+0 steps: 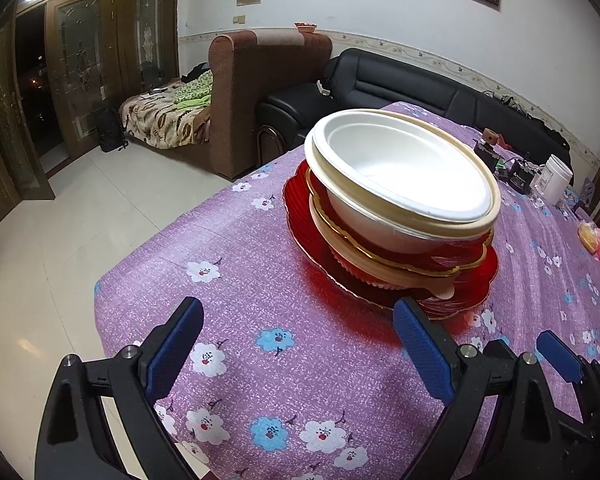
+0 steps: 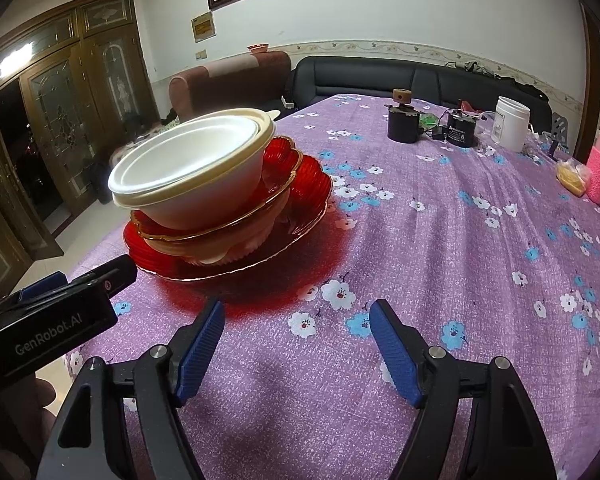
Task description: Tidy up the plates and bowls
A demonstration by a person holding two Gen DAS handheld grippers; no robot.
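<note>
Nearest my lens, the left gripper (image 1: 298,342) stands with its blue pads wide apart over the flowered tablecloth (image 1: 260,380), nothing between them. My right gripper (image 2: 296,338) is likewise spread wide and empty, only cloth showing in the gap. Just past the left gripper's right finger (image 1: 422,354), the rim of the red plate (image 1: 312,248) begins; from the right gripper's fingers the same plate lies ahead and off to the left. On it rest a gold-rimmed red dish (image 1: 456,266), then a cream bowl (image 1: 440,228) with a white foam bowl (image 1: 396,168) nested inside, the stack leaning slightly. I judge the left gripper the nearer. Well beyond, on the right, stands a white jar (image 2: 510,122).
</note>
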